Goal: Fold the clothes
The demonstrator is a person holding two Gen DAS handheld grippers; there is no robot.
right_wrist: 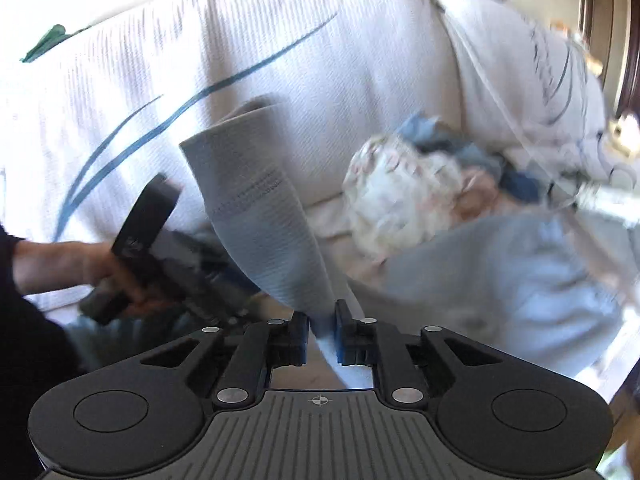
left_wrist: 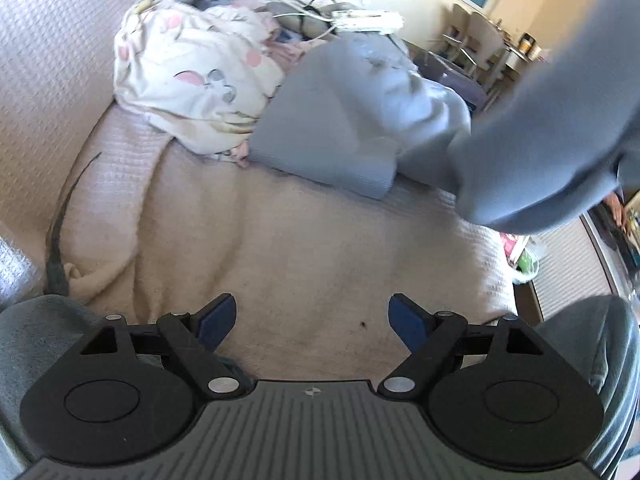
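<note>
On sofa (left_wrist: pixel 280 240): your right claw (right_wrist: pixel 322 332) pinching grey garment (right_wrist: pixel 264 216) edge; left claw (left_wrist: pixel 312 320) gaping, empty. Fabric looking soft, floppy; take opposite corner.

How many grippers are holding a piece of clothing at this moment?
1. The right gripper is closed on the grey garment, which rises between its fingers. The left gripper is open over the beige sofa cover and holds nothing.
</note>
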